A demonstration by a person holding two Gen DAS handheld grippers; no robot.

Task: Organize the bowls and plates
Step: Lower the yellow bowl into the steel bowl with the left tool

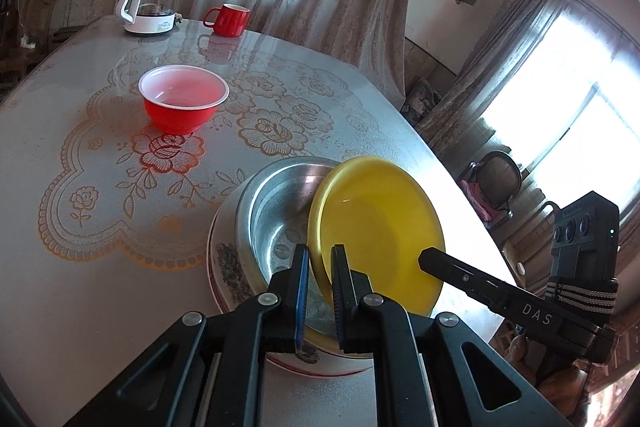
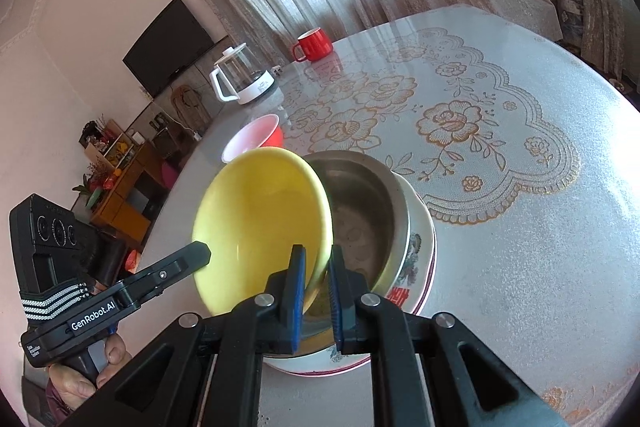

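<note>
A yellow plate [image 1: 376, 231] is held tilted on edge over a steel bowl [image 1: 276, 215] that sits inside a white patterned bowl [image 1: 224, 263]. My left gripper [image 1: 320, 267] is shut on the yellow plate's rim. My right gripper [image 2: 318, 267] is shut on the plate's [image 2: 260, 223] opposite rim, above the steel bowl [image 2: 360, 211] and white bowl [image 2: 416, 255]. A red plastic bowl [image 1: 183, 98] with a white inside stands alone farther back on the table; it also shows in the right wrist view [image 2: 256, 137].
A round table [image 1: 60, 307] with a lace-patterned cover holds a glass kettle [image 1: 150, 1] and a red mug [image 1: 228, 20] at its far edge. The table edge [image 1: 460, 187] runs close to the right of the stacked bowls. A chair [image 1: 498, 179] stands beyond it.
</note>
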